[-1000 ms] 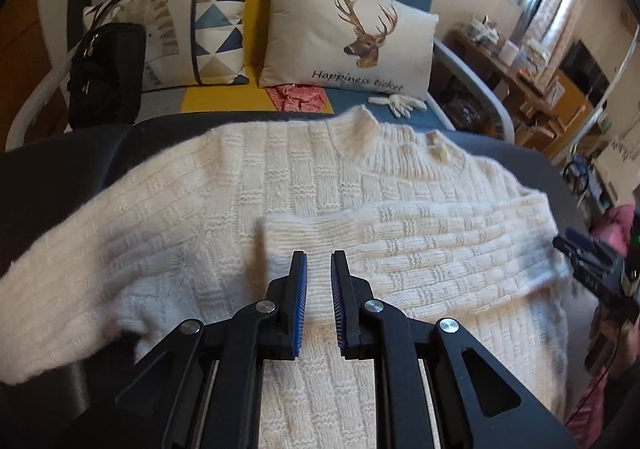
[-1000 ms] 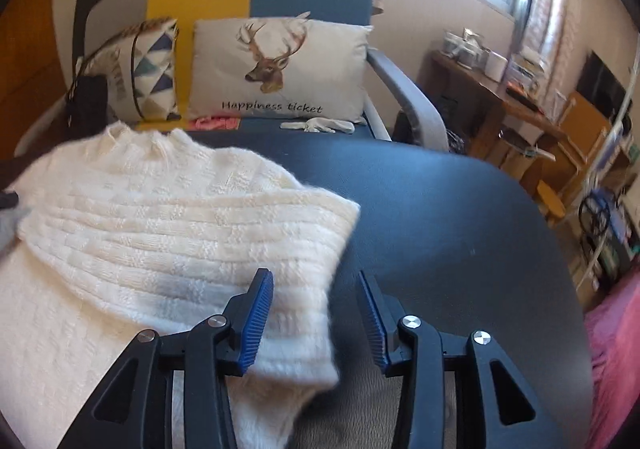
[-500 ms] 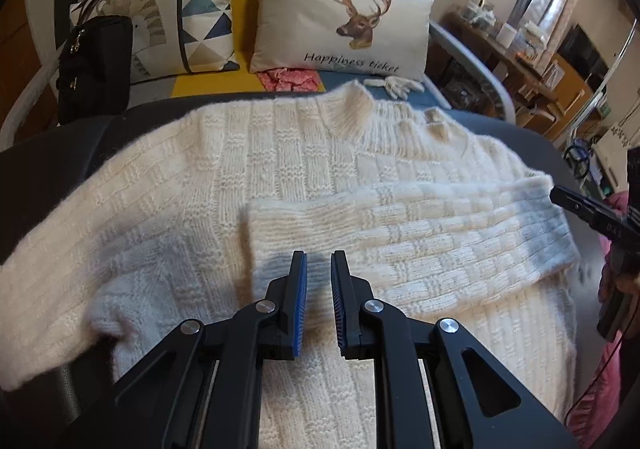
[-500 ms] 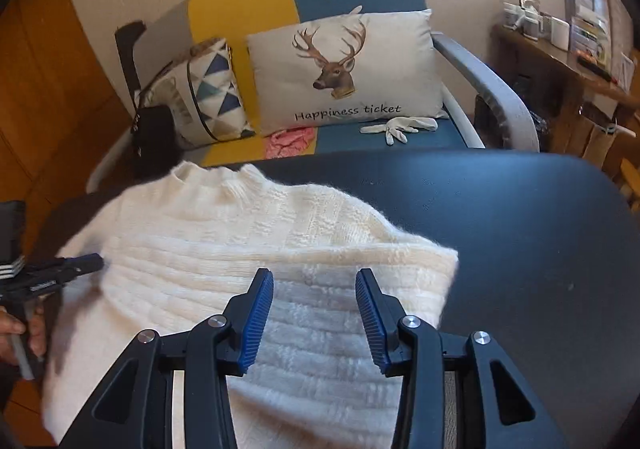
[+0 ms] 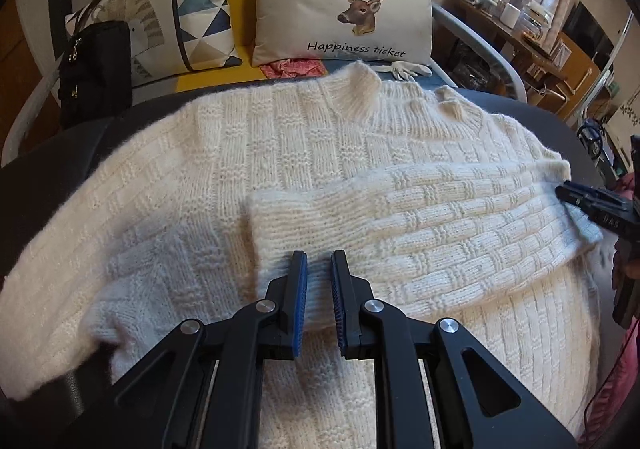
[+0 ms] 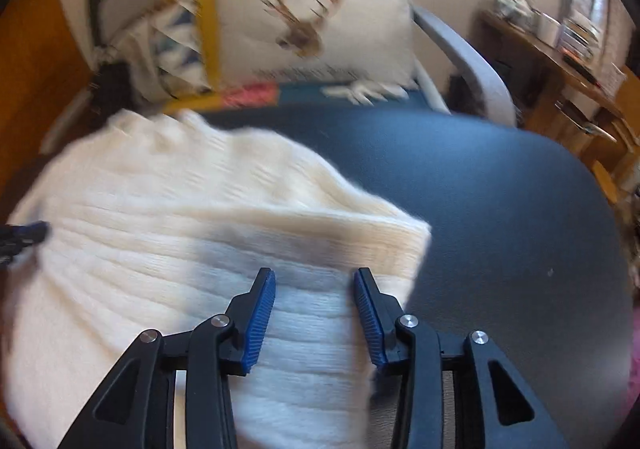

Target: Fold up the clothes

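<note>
Left wrist view: my left tongs (image 5: 319,281) are nearly clenched, and whether they pinch the cuff of the sleeve (image 5: 420,233) I cannot tell. Ahead of them that sleeve lies folded across the sweater (image 5: 248,153), which is spread flat on the bench (image 6: 500,209) so the folds stay square. My right tongs (image 6: 314,301) hover released over the folded edge, probably readying a fresh grip.

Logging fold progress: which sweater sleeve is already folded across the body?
The sleeve on the right tongs' side. It lies across the sweater's front, cuff by the left tongs. The other sleeve lies spread outward, unfolded.
</note>
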Available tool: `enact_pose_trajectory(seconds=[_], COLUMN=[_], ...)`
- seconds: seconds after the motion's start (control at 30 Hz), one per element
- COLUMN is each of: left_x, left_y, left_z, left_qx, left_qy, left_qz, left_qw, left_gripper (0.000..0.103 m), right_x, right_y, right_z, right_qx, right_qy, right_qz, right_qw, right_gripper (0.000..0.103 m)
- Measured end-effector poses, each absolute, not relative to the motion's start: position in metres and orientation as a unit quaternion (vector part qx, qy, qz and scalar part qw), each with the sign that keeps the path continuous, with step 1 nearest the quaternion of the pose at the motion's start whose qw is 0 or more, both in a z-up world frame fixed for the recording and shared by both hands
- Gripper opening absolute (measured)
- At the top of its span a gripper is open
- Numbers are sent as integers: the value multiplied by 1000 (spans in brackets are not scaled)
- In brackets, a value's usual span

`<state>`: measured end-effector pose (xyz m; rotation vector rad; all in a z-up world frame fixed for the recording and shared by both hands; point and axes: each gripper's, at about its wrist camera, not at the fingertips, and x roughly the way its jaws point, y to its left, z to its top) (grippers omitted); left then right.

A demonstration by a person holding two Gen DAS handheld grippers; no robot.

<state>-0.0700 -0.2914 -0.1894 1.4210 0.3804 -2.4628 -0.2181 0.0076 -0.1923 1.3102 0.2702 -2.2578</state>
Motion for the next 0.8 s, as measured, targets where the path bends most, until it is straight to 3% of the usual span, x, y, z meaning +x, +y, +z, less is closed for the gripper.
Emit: enact_pose_trajectory(seconds=[0.23,0.43,0.57,0.63,0.73,0.8], left_x=[-53,-38,-28,-23,-15,-10], left_y=[-296,-300,-304,-308,-313,-316], left_z=[-180,-176,-176,-180,-185,-188], left_qx=[473,460,453,453,452,451], left_qy=[172,205,231,250,277,295], left_qz=[-855,-855,-852,-847,-838,-832], left_qw=[126,122,123,126,130,133], left_gripper=[13,13,13,13,13,13], right_x=[-184,-149,-132,-127,-133,-140], right_y=[42,63,88,98,107,109], right_z=[-168,-186,-177,-181,-200,-210], right_qx=[489,512,490,479,483,491], right_qy=[-16,-17,-166,-251,-350,-384], right_qz=[-809,-805,-784,-759,-734,-724], right_qw=[324,300,344,362,327,296], right_gripper=[42,43,44,51,60,60])
